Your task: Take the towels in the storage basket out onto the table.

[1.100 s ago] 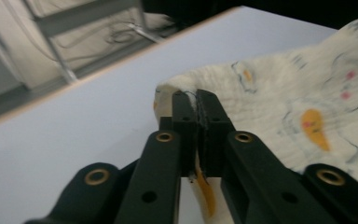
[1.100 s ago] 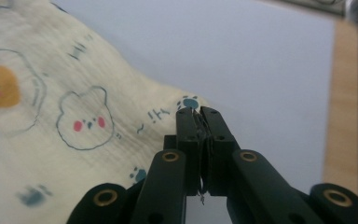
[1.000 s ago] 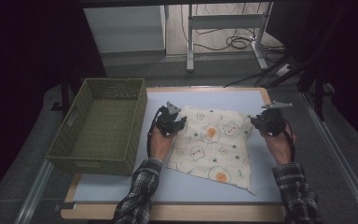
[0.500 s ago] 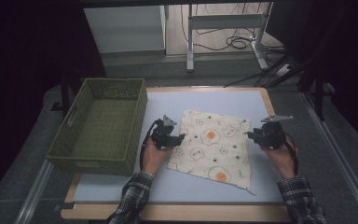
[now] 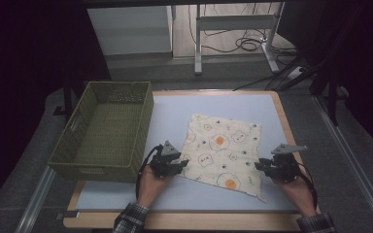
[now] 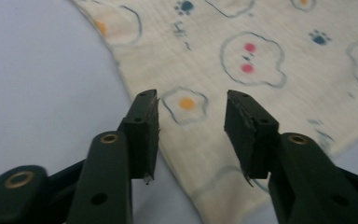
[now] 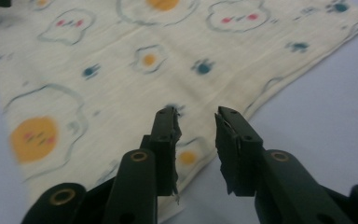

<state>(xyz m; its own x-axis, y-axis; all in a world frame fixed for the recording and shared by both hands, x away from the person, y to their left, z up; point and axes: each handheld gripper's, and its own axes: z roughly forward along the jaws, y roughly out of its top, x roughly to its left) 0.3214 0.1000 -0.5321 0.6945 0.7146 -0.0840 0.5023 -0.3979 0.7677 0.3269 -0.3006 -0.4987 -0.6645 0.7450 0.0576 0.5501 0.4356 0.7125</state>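
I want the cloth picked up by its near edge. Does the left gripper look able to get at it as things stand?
Probably yes. The left gripper, jaws apart and holding nothing, sits right at the cloth's near left edge, which lies flat on the table with nothing between.

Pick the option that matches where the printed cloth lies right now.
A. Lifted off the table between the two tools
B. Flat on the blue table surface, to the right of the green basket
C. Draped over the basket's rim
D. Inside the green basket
B: the high view shows the printed cloth spread flat on the blue table surface, right of the green basket.
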